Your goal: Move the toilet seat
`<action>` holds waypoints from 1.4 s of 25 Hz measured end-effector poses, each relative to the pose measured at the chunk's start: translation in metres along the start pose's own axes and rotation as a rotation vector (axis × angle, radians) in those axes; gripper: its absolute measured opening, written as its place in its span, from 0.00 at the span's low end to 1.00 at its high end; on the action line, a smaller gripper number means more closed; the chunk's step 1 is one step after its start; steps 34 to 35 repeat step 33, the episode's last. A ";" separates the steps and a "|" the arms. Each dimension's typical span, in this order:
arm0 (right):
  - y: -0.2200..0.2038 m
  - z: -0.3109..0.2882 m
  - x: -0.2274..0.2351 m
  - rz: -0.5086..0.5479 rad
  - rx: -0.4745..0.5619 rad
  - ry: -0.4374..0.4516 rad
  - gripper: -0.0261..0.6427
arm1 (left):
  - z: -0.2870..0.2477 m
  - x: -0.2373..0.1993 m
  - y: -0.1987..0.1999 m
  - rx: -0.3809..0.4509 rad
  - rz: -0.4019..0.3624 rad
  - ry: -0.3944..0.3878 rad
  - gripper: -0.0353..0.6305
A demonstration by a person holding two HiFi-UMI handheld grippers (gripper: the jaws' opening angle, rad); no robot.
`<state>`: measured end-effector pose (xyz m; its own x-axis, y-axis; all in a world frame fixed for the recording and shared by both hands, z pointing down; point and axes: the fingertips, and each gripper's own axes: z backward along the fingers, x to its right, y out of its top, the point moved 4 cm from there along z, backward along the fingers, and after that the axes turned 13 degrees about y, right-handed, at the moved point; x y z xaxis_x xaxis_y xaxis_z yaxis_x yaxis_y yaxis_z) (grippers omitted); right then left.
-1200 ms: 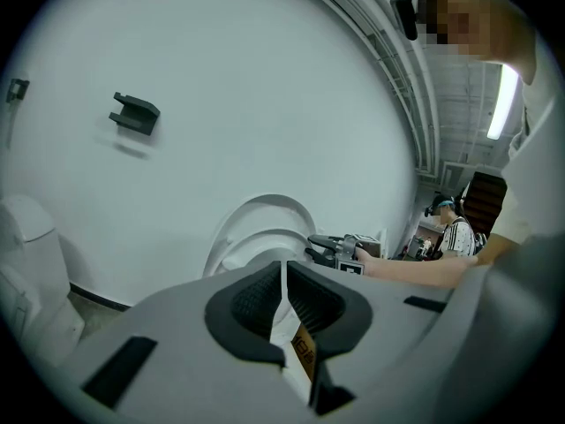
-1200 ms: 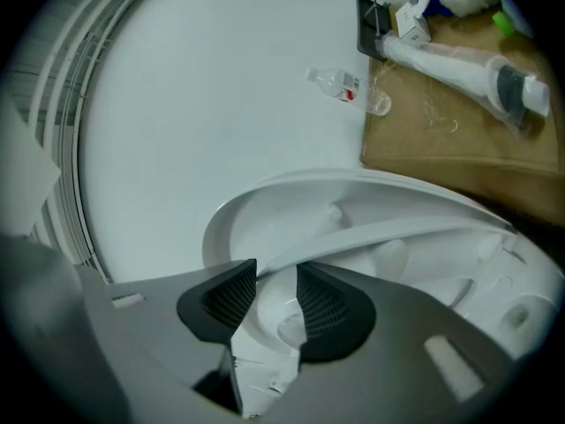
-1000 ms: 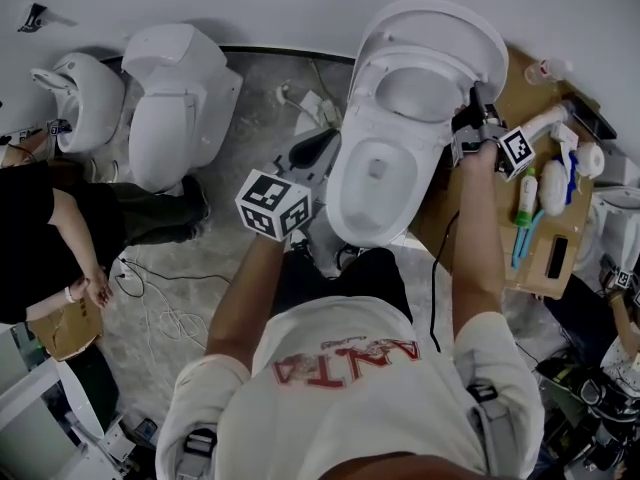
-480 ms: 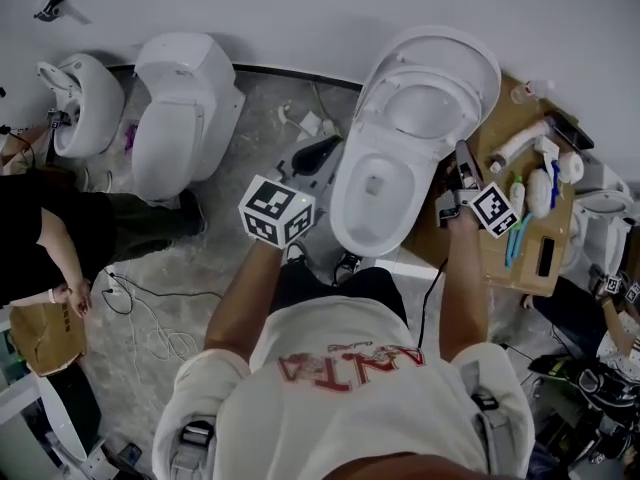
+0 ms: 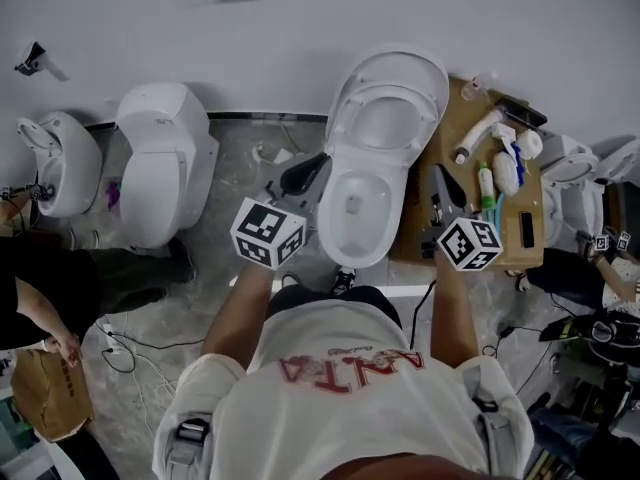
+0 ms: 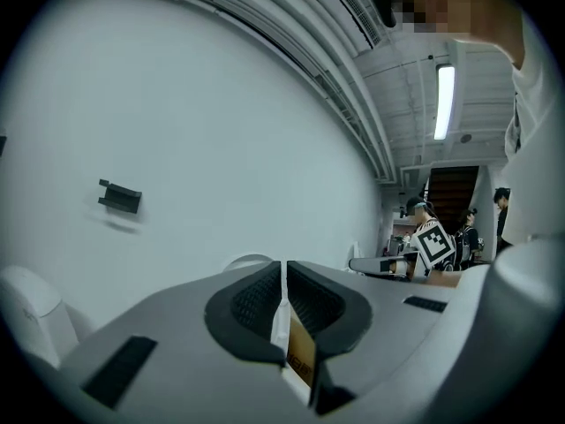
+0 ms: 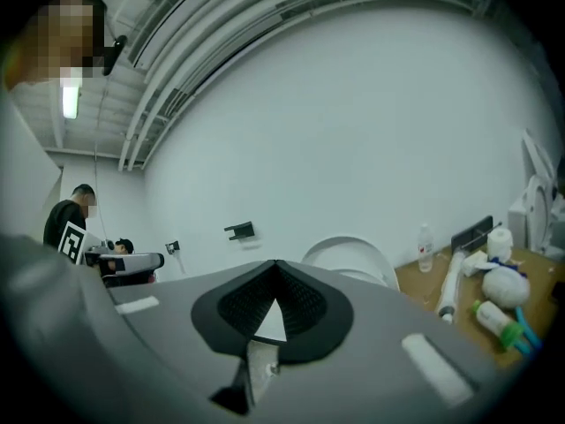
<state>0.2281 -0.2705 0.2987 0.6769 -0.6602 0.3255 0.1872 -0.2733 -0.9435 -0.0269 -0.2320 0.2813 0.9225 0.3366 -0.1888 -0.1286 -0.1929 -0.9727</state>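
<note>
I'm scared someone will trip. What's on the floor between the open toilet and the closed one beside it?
The head view shows grey floor, with a dark object lying close beside the open toilet and well away from the closed toilet.

The toilet (image 5: 352, 218) backs onto the wall (image 5: 300, 28), its seat (image 5: 345, 108) raised. To its right is a low table (image 5: 447, 118) (bottles (image 5: 487, 183), perhaps brushes, on it). Two more toilets (image 5: 160, 168) stand left.

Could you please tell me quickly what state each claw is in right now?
Left claw: closed, holding nothing.
Right claw: closed, holding nothing.
</note>
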 end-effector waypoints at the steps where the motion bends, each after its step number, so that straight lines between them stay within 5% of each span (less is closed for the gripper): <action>1: 0.008 0.006 -0.008 0.029 0.007 -0.002 0.04 | 0.005 0.003 0.003 0.005 -0.001 -0.010 0.09; 8: 0.068 0.037 -0.053 0.169 0.112 0.020 0.04 | 0.028 0.014 0.024 0.034 -0.026 -0.067 0.07; 14: 0.077 0.044 -0.085 0.247 0.106 0.060 0.04 | 0.035 0.024 0.056 0.113 -0.085 -0.083 0.07; 35: 0.085 0.029 -0.077 0.215 0.133 0.107 0.04 | 0.018 0.021 0.072 0.141 -0.095 -0.095 0.07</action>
